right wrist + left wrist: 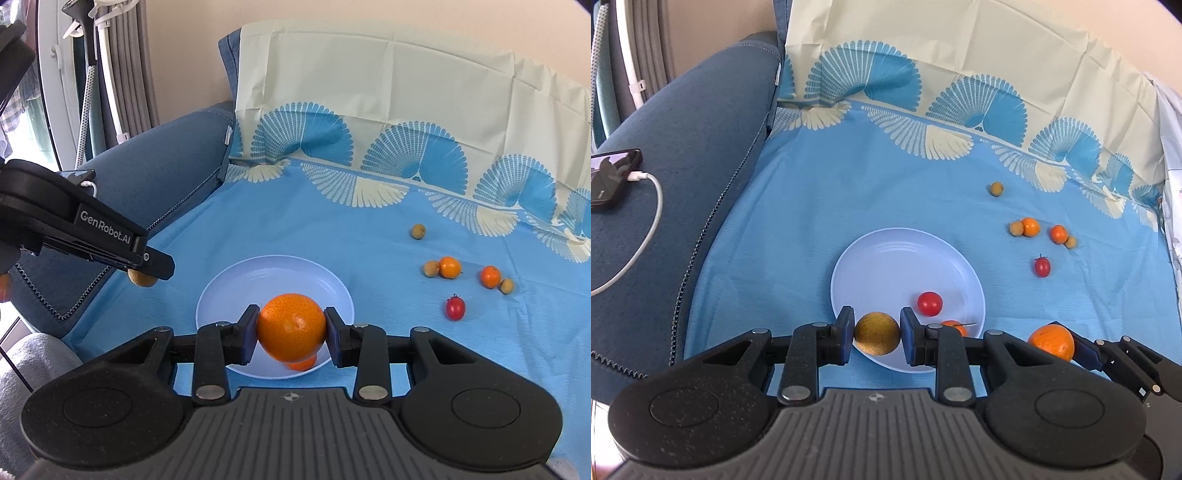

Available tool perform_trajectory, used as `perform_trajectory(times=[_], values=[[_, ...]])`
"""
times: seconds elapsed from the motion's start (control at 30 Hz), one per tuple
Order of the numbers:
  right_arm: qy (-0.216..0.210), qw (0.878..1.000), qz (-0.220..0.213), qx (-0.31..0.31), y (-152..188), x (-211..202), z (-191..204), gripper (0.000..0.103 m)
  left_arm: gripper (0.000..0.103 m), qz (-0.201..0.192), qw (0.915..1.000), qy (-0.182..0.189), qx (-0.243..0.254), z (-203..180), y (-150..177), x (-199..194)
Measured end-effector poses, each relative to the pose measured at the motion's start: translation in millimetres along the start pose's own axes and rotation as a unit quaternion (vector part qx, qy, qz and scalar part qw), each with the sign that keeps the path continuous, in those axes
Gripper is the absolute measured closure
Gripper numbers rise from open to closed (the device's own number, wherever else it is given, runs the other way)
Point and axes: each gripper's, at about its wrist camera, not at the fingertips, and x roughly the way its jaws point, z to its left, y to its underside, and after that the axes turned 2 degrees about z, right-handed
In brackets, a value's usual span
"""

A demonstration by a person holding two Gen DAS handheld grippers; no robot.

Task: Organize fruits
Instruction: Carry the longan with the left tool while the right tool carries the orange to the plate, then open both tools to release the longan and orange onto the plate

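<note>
The left claw (877, 334) is gripping a round yellow-brown fruit (877, 338) between its blue pads, holding it over the near rim of the round pale-blue plastic plate (886, 258), which is lying on a blue cloth with cream fan patterns (849, 199) spread over a dark blue sofa (694, 147). The right claw (291, 332) is closing on a large round orange (291, 326), carrying it above the near part of the same plate. Inside the plate, a small red cherry tomato (929, 303) is sitting toward its near right side, and a small orange fruit (955, 326) is lying just behind it at the near rim (partly hidden by the left claw's finger). To the right of the plate, well apart from it, loose fruits are resting on the cloth: a red cherry tomato with a stem (455, 307), two small orange fruits (450, 267) (490, 276), each touching a small tan round fruit (431, 268) (507, 286), and a lone tan round fruit (418, 232) farther back. Left of the plate, a black phone (613, 177) with a white cable (646, 221) is lying on the sofa arm.
</note>
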Motion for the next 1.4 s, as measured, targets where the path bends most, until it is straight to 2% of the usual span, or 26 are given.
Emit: perform_trajectory(times=[0.4, 0.77, 0.93, 0.97, 1.0, 1.07, 1.13, 1.2, 1.33, 1.4], values=[[-0.005, 1.000, 0.028, -0.004, -9, 58, -9, 0.064, 0.074, 0.037, 0.9993, -0.010, -0.001, 8, -22, 53], [-0.010, 0.998, 0.066, -0.022, -3, 113, -22, 0.064, 0.074, 0.078, 0.9962, -0.020, 0.033, -10, -28, 116], [-0.013, 0.996, 0.079, -0.033, 0, 129, -25, 0.064, 0.073, 0.090, 0.9947, -0.027, 0.042, -11, -29, 132], [-0.014, 0.996, 0.082, -0.033, 0, 132, -26, 0.064, 0.063, 0.091, 0.9946, -0.025, 0.045, -11, -30, 133], [-0.017, 0.996, 0.086, -0.034, 0, 136, -26, 0.064, 0.034, 0.091, 0.9944, -0.024, 0.047, -11, -31, 132], [-0.025, 0.995, 0.090, -0.039, -2, 140, -26, 0.064, 0.001, 0.076, 0.9959, -0.027, 0.041, -9, -32, 126], [-0.023, 0.995, 0.086, -0.049, -4, 140, -25, 0.053, 0.000, 0.052, 0.9977, -0.025, 0.035, -7, -32, 114], [-0.020, 0.995, 0.077, -0.052, -8, 135, -25, 0.032, 0.000, 0.051, 0.9979, -0.020, 0.034, -5, -33, 106], [-0.010, 0.996, 0.072, -0.043, -13, 113, -29, 0.020, 0.000, 0.049, 0.9977, -0.036, 0.031, -3, -23, 86], [-0.006, 0.997, 0.076, -0.029, -13, 97, -31, 0.011, 0.000, 0.048, 0.9978, -0.039, 0.026, 1, -13, 72]])
